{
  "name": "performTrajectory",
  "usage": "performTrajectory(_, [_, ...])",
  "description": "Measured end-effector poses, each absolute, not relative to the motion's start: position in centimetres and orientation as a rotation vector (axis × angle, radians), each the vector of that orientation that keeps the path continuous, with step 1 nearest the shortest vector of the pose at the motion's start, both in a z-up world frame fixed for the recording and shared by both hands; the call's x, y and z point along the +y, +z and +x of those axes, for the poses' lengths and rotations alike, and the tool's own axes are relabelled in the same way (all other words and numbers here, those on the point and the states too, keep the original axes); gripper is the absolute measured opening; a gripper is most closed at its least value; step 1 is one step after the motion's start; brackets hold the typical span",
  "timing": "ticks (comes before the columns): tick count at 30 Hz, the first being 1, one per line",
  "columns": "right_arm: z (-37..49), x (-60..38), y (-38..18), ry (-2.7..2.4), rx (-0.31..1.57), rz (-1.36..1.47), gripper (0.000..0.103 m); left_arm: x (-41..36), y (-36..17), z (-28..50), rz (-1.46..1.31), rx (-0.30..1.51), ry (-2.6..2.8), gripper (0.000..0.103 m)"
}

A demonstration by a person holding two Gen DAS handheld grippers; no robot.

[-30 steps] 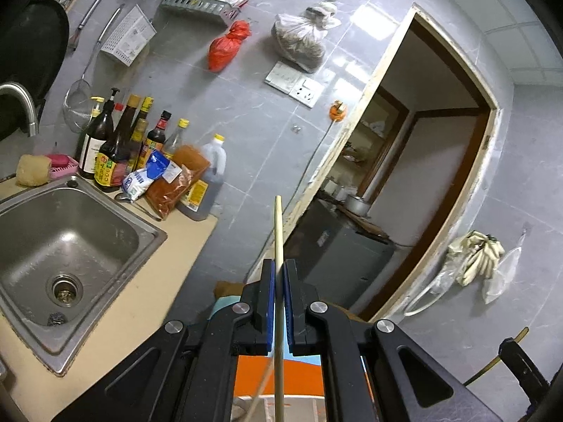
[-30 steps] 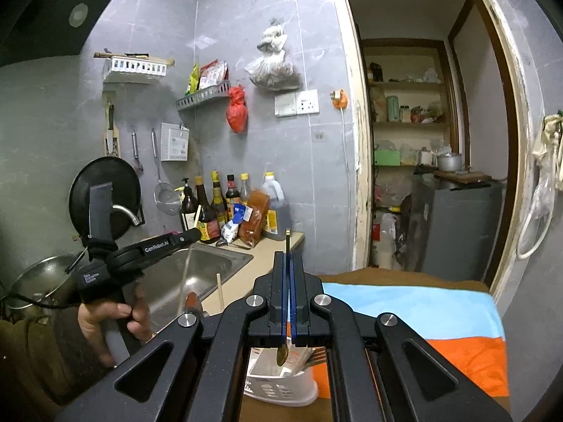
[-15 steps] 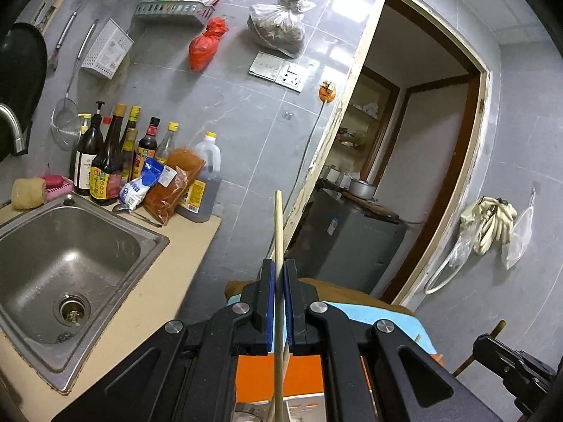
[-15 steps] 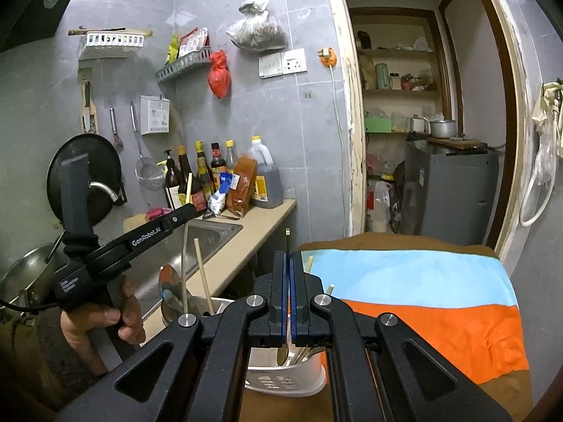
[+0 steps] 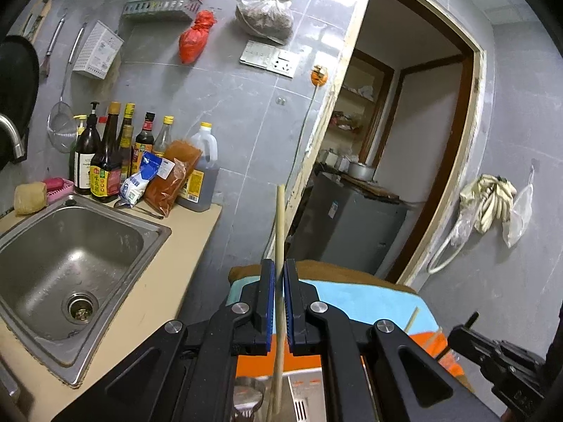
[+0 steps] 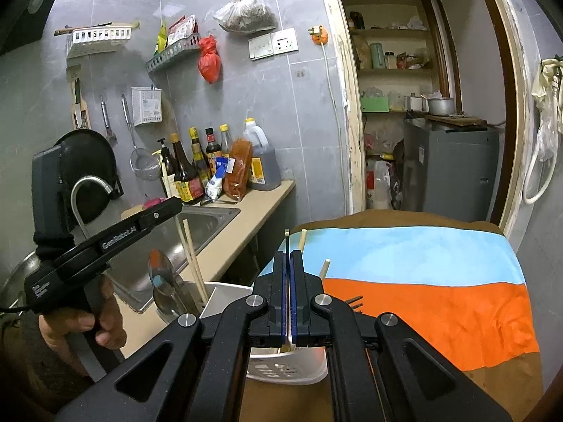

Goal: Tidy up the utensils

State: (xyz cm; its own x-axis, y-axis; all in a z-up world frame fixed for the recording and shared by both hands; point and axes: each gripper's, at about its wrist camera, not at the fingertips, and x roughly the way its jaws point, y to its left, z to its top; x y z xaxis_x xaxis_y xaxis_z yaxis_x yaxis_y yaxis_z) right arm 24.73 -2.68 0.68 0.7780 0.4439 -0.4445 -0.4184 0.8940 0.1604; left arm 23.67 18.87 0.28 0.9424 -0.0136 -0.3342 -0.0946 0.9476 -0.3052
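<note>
My left gripper [image 5: 278, 269] is shut on a wooden chopstick [image 5: 280, 218] held upright; its lower end reaches down into the white utensil holder [image 6: 225, 299]. In the right wrist view the left gripper [image 6: 169, 207] comes in from the left, held by a hand. My right gripper [image 6: 288, 256] is shut on a thin utensil handle [image 6: 287, 235] that sticks up past the pads; its lower end is hidden behind the fingers over the holder. The holder contains a metal spoon [image 6: 160, 270], other chopsticks [image 6: 193, 260] and a fork [image 6: 353, 300].
The holder stands on a table under a blue, orange and brown cloth [image 6: 422, 281]. Left of it run a beige counter [image 5: 158, 299] and a steel sink [image 5: 70, 263], with sauce bottles [image 5: 105, 161] at the wall. A doorway [image 6: 422, 105] opens behind.
Both grippers have come down toward the holder, which now fills more of the right wrist view. The left gripper has rolled a little. Both stay shut on their utensils.
</note>
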Motion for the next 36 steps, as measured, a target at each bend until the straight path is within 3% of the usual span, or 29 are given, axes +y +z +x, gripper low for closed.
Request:
performTrajectory(7, [23.9,-2.9,1.0,0.47,0.484,0.05,0.003,18.7,0.6,22.7,-0.308,0.379,0.033,0.008])
performTrajectory(12, [23.0,-3.3,1.9,0.461,0.462,0.036,0.003,18.5,1.2,21.6,-0.311,0.389,0.023,0.019])
performTrajectory(19, [21.1,-4.5,2.8,0.424,0.444,0.017,0.003,17.4,2.0,19.6,-0.288,0.388,0.004,0.026])
performTrajectory(24, [19.5,-5.6,3.1,0.387,0.447,0.017,0.003,16.3,2.0,17.8,-0.291,0.402,-0.032,0.05])
performTrajectory(28, [18.4,-6.6,3.3,0.365,0.451,0.015,0.003,15.2,1.8,16.6,-0.275,0.431,-0.05,0.052])
performTrajectory(36, [16.1,-10.0,2.9,0.324,0.469,0.019,0.003,12.4,1.7,14.1,-0.237,0.472,-0.055,0.077])
